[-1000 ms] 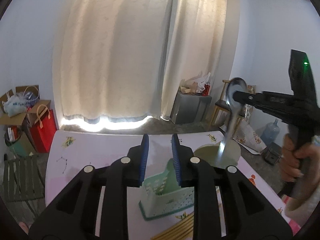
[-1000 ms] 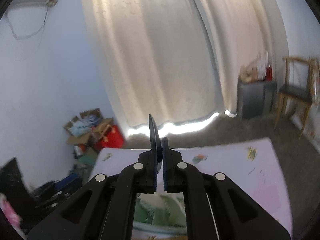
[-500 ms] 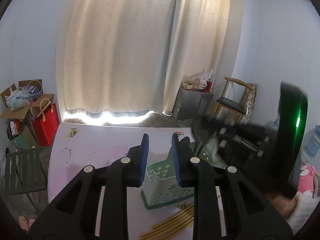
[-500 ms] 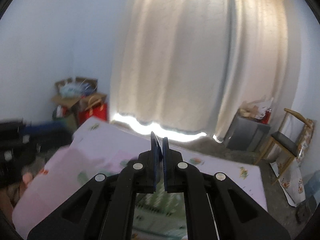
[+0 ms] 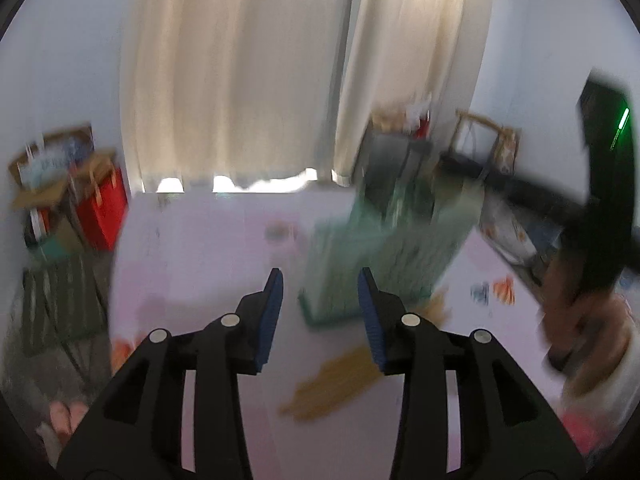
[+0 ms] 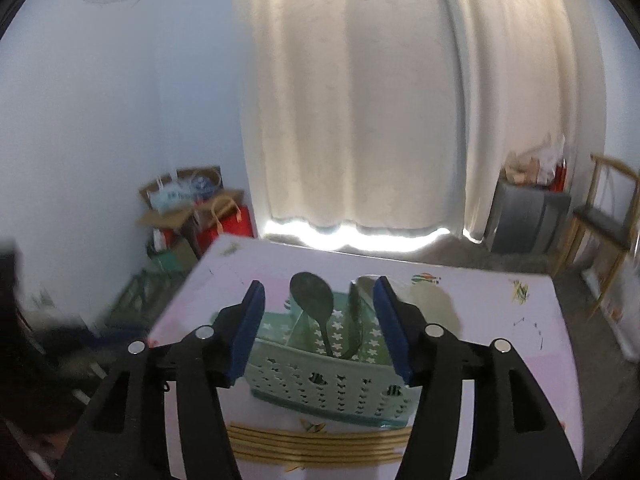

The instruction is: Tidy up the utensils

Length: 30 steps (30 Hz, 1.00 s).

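Observation:
A pale green perforated basket stands on the pink table. Two dark spoons lean in it, one with its bowl up at the left and one edge-on at the right. My right gripper hovers just in front of the basket, its jaws opening, with no pad touching a spoon. A row of yellow chopsticks lies in front of the basket. In the blurred left wrist view, my left gripper is over the table, jaws opening with nothing between them, near the basket and chopsticks.
A hand grips the other gripper's dark body at the right of the left wrist view. Beyond the table are curtains, a red bag with boxes at the left, a grey cabinet and a wooden chair.
The right gripper was shut on a spoon and now stands wide, with the spoon resting in the basket. The left jaws have widened, and both views have dropped toward the table.

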Motion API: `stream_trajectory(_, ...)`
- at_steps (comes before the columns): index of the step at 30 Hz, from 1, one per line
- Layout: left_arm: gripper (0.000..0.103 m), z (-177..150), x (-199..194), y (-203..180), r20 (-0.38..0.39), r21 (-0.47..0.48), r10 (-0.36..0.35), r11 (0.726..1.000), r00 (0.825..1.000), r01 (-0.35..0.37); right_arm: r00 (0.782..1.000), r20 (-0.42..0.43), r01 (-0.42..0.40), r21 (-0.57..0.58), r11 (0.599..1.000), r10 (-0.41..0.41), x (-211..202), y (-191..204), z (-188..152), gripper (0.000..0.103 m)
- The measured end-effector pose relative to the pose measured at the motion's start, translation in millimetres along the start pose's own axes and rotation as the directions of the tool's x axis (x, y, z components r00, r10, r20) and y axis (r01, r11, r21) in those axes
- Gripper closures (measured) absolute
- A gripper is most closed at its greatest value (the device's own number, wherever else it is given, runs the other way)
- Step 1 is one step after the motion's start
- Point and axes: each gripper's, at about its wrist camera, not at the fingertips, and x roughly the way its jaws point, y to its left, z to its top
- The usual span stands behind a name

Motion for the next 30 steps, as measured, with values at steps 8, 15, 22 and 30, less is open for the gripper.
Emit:
stream_trajectory(8,0.075,-34,72,-6,-0.224,0.116,-0.063,0.989,0.973,0.091,0.998,-0.061,0.043,0.288,0.957,-0.027,-33,-63,-31,0.046)
stream_trajectory(15,0.077,-28,129,-16,-0.377,0.204,-0.096,0.962,0.921,0.183,0.959,-0.282,0.148,0.555,0.818,0.018,-2,-120,-116,0.047)
stream_trajectory(22,0.077,-26,147,-43,-0.432,0.286,-0.121,0.922,0.894,0.263,0.935,-0.355,0.201,0.530,0.824,0.001,22,-121,-143,0.048)
stream_trajectory(30,0.092,-26,139,-42,-0.458,0.336,-0.137,0.888,0.878,0.314,0.922,-0.385,0.177,0.492,0.852,0.031,29,-109,-151,0.048)
